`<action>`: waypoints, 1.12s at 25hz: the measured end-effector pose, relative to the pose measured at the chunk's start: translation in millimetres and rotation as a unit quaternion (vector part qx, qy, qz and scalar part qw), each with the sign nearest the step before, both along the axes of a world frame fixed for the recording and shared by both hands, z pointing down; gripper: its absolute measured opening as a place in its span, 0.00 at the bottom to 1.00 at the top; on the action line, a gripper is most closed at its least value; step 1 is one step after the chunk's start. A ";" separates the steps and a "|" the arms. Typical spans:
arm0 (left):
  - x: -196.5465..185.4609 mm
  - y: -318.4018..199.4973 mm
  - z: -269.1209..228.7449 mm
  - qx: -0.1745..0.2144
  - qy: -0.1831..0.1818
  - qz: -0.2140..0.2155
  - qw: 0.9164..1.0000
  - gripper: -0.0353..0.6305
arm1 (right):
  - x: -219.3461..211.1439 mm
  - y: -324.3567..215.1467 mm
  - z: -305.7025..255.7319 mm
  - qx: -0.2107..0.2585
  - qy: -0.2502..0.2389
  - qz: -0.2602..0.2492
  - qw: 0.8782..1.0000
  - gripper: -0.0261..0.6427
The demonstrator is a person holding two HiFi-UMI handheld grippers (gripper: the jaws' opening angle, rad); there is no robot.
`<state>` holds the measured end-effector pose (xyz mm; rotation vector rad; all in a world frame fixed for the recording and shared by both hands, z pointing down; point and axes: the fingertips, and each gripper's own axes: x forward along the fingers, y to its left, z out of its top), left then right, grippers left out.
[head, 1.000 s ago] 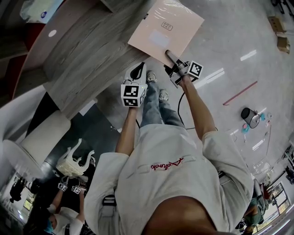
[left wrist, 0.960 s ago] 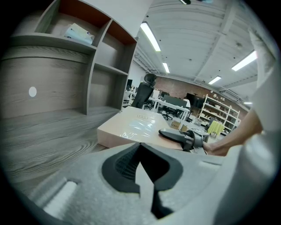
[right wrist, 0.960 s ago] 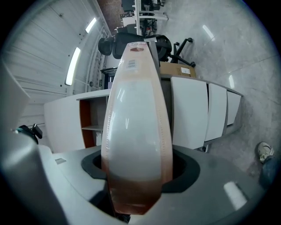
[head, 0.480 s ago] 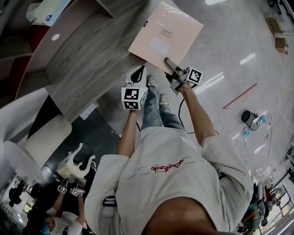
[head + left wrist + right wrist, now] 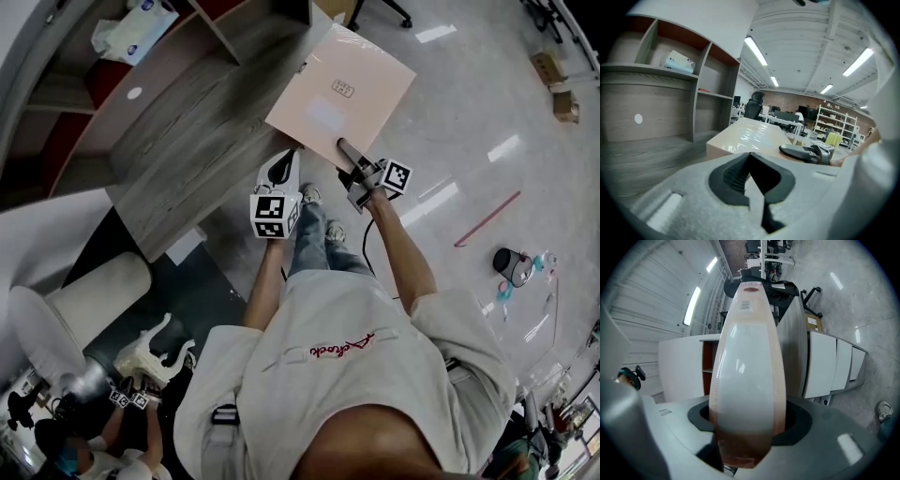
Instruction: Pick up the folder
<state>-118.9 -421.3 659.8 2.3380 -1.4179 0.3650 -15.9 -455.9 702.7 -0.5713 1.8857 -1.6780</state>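
The long grey wood-grain desk (image 5: 197, 141) runs across in front of the person, with open shelves behind it. On its near corner is the task's thing, a pale pink square folder (image 5: 342, 89) with a glossy face. Its left part lies over the desktop and the rest juts out over the shiny floor. Whether it rests on the wood or is already clear of it I cannot tell.

The right gripper (image 5: 345, 148) is clamped on the middle of the folder's near edge, and its own view shows the sheet running away between the pads. The left gripper (image 5: 286, 164) hangs just beside the folder's near-left corner, jaws together with nothing in them.

To my eye the lift is the step in hand, and the grip is the weak point: one narrow bite on a broad, flat, slippery cover. I'd raise it slowly and straight, keeping the wrist steady so the far end doesn't droop or twist. Watch that the left corner doesn't scrape the desk. The idle left gripper could steady that corner.
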 end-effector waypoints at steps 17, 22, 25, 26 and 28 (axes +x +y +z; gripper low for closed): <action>-18.3 -7.8 -77.8 0.077 0.001 -0.022 0.997 0.05 | 6.9 22.4 -69.3 0.044 -0.020 0.017 0.999 0.47; -19.7 -11.7 -95.3 0.096 0.002 -0.022 0.995 0.05 | 11.3 26.5 -80.3 0.049 -0.023 0.025 0.998 0.47; -20.6 -13.5 -105.2 0.108 0.002 -0.023 0.994 0.05 | 15.5 26.3 -85.6 0.057 -0.020 0.030 0.998 0.47; -21.4 -14.9 -108.7 0.112 0.001 -0.023 0.993 0.05 | 16.8 24.8 -87.6 0.061 -0.020 0.032 0.997 0.47; -22.7 -16.1 -114.7 0.120 0.001 -0.025 0.992 0.05 | 18.3 23.7 -92.3 0.066 -0.021 0.034 0.997 0.47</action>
